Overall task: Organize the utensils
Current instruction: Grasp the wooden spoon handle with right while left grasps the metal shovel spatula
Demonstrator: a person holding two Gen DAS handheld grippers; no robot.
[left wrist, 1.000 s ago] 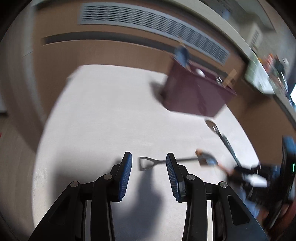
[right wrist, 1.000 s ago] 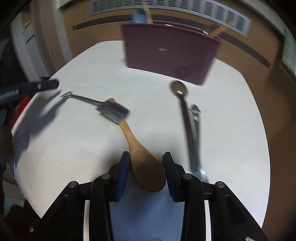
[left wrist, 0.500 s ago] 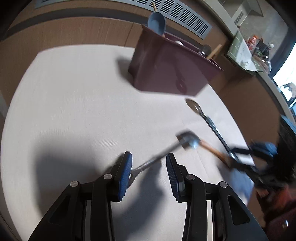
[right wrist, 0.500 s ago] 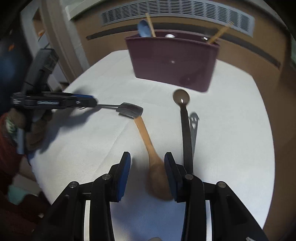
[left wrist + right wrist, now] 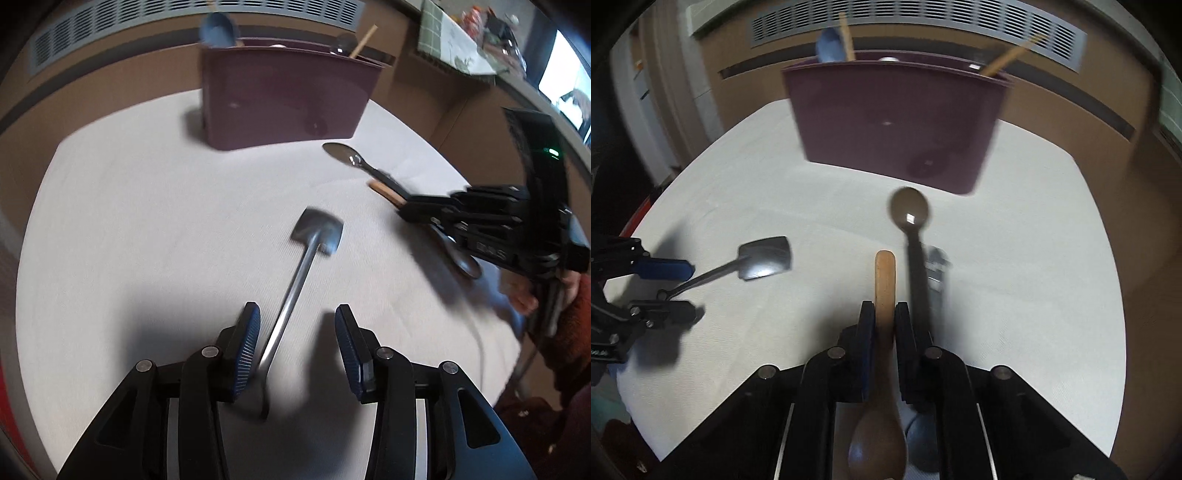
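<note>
A maroon utensil bin [image 5: 284, 99] [image 5: 897, 114] stands at the back of the white table and holds several utensils. A metal shovel-shaped spoon [image 5: 317, 232] [image 5: 764, 258] lies on the table. Its handle runs between the fingers of my open left gripper [image 5: 297, 332], close to the left pad. My right gripper [image 5: 884, 321] is shut on the handle of a wooden spoon [image 5: 884, 280], whose bowl points back toward the camera. A dark long-handled spoon [image 5: 910, 218] [image 5: 345, 153] and a metal utensil [image 5: 936, 266] lie just right of it.
The white round table [image 5: 129, 221] has its edge near on the left and right sides. A brown wall with a vent grille [image 5: 923, 18] stands behind the bin. A counter with clutter [image 5: 480, 37] is at the far right.
My right gripper has closed on the wooden spoon's handle. My left gripper has swung round so the shovel spoon's handle lies between its open fingers.
</note>
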